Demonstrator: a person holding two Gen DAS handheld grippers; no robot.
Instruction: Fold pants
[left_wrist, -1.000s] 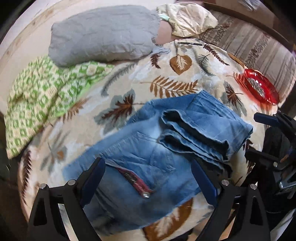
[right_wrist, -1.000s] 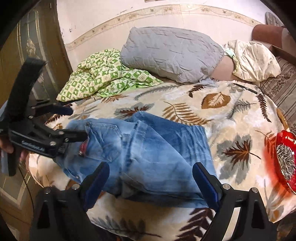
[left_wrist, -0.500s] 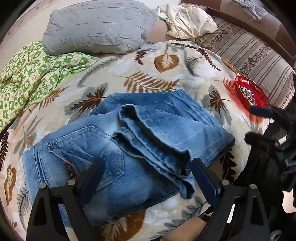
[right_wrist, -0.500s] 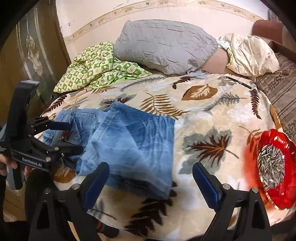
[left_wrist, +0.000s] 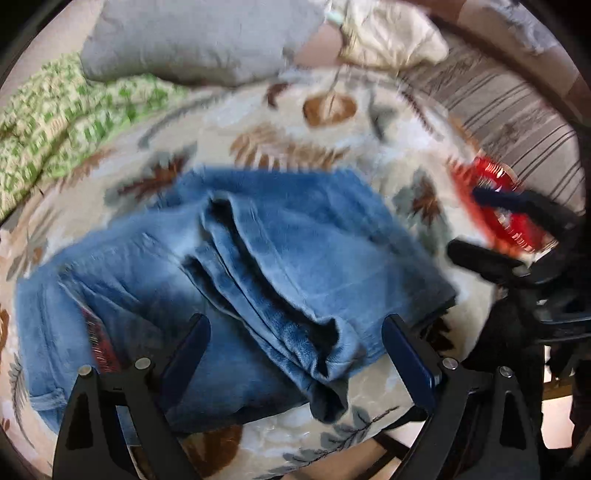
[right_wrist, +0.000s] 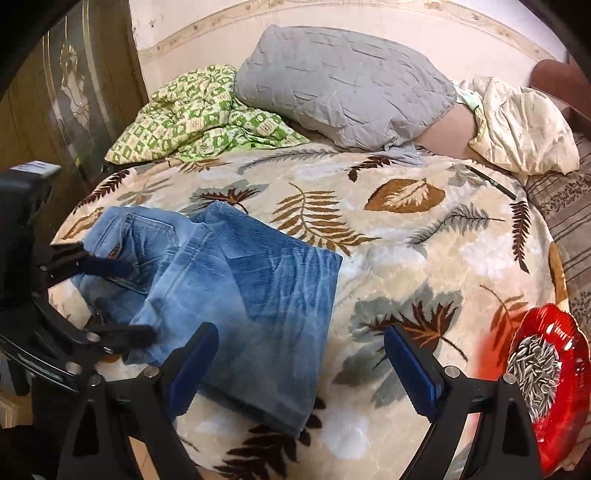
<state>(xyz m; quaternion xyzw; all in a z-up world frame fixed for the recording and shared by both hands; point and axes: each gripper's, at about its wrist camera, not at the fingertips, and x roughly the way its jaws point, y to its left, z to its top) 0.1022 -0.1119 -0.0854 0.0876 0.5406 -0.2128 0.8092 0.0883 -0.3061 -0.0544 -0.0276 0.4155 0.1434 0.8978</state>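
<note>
Jeans (left_wrist: 229, 280) now folded over on bed (right_wrist: 424, 258); left claw (left_wrist: 295, 354) closing, empty; right claw (right_wrist: 301, 363) spread, swung clear; fold nearly done.

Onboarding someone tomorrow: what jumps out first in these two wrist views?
The folded blue denim jeans on the leaf-patterned fleece blanket, near its front edge at left. Next, the red glass dish of sunflower seeds at the blanket's right edge. Behind, a grey quilted pillow beside a crumpled green checked cloth.

The left gripper (left_wrist: 295, 347) points steeply down, jaws wide but closing slightly; the right gripper (right_wrist: 301, 354) seems empty, jaws wide.
</note>
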